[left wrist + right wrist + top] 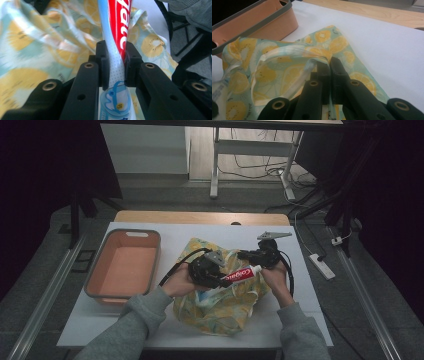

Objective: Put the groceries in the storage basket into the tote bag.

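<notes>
Nearest to us, our left gripper (113,72) has its jaws closed tight on a toothpaste tube (116,50), pinching it near the flat crimped tail, so the red-and-white body runs out past the fingertips (103,53) and the printed tail end sits back between the jaw arms. In the high view the tube (240,274) lies level between our two hands, its white cap end reaching toward the right gripper (260,254). That gripper (329,67) has its jaws nearly shut on a fold of the lemon-print fabric bag (287,70), gripping the rim just at the fingertips (323,66) so the mouth gapes open to their left. We judge the step in hand to be feeding the tube into the bag. To do it well, we should keep the rim lifted and taut, turn the cap end toward the opening, and slide the tube in along its length before loosening the left jaws; a grip this far back lets the tube sag, so slow travel helps. Farther out, beyond the bag, the orange plastic bin (125,265) sits on the white table (310,285), well apart from both sets of fingers.
</notes>
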Demonstrator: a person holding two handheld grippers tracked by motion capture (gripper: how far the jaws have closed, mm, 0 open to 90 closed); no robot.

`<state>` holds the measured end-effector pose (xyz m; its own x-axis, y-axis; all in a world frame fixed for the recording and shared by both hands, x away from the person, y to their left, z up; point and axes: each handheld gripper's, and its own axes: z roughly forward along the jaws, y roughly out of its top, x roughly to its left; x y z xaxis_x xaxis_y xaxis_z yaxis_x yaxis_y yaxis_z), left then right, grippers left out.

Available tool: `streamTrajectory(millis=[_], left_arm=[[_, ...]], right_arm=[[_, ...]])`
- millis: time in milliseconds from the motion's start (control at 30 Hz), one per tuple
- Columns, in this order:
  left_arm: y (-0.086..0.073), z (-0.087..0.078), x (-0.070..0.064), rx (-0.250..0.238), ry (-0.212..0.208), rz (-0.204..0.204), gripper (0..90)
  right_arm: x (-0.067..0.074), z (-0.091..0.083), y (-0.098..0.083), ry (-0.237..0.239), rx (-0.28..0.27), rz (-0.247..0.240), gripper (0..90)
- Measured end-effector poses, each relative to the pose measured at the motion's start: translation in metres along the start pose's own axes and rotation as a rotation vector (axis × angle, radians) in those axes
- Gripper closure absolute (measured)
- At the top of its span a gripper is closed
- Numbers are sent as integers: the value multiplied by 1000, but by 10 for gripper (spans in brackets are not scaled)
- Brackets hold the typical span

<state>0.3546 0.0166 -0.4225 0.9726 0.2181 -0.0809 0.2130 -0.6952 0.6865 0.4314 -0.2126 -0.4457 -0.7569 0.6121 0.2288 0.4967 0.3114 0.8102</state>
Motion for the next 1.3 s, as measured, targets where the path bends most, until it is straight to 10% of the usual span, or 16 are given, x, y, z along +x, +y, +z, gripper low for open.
streamTrajectory(millis=[733, 1300], left_arm=[[-42, -1, 10, 186, 101, -5, 773], [-53, 13, 27, 292, 216, -183, 770]], right_arm=[[-6, -25, 5, -8, -71, 18, 869], [3, -25, 9, 22, -86, -3, 870]])
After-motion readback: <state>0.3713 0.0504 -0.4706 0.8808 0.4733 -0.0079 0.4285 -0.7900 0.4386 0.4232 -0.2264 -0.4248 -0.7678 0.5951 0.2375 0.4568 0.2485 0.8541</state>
